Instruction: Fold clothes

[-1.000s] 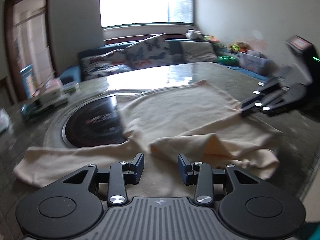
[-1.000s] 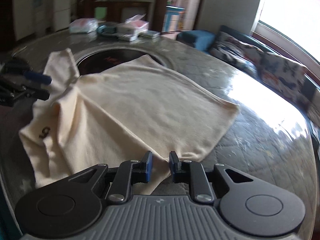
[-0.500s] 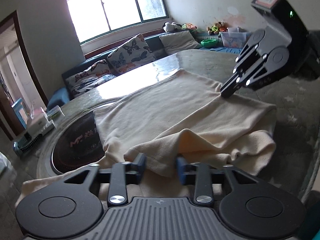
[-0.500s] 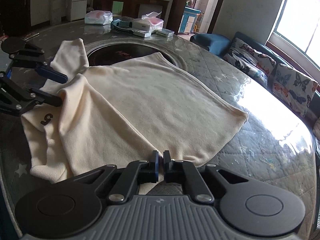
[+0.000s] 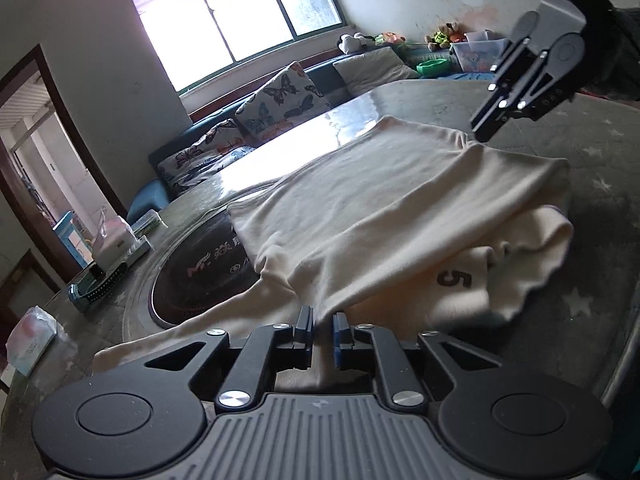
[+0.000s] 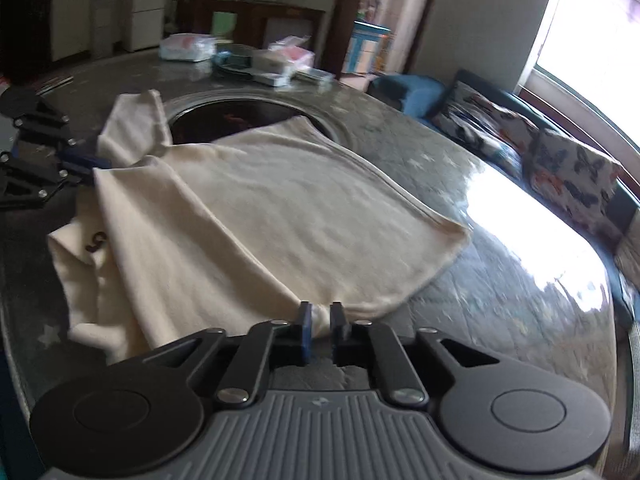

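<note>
The cream shirt [image 5: 392, 208] is lying spread over the round grey table [image 5: 600, 184], part of it draped across the dark inset hotplate [image 5: 204, 276] at about nine o'clock from the left wrist view. The left gripper [image 5: 322, 326] is pinching the near edge of the cloth, its jaws nearly closed with a fold of fabric passing between them. The right gripper [image 6: 319, 318] is likewise clamping a bunched corner, jaws narrowed to a small gap filled with cloth.

Both grips are sitting on the same raised edge, which is running taut from the left gripper toward one o'clock, where the right gripper [image 5: 486, 128] is showing as dark fingers. Below that lifted layer, at three o'clock, the under panel printed with a "5" [image 5: 454, 279] is lying exposed and rumpled.

Judging by this, a lengthwise fold is under way: the held edge's long axis is spanning the two grippers, and the rest of the shirt is lying toward eleven o'clock from the left jaws and twelve o'clock from the right. The two arms look equally engaged, and the carry would need them travelling together to keep the edge straight

A long sleeve [image 6: 136, 128] is trailing loose at ten o'clock in the right wrist view, near the left gripper [image 6: 86, 166]
</note>
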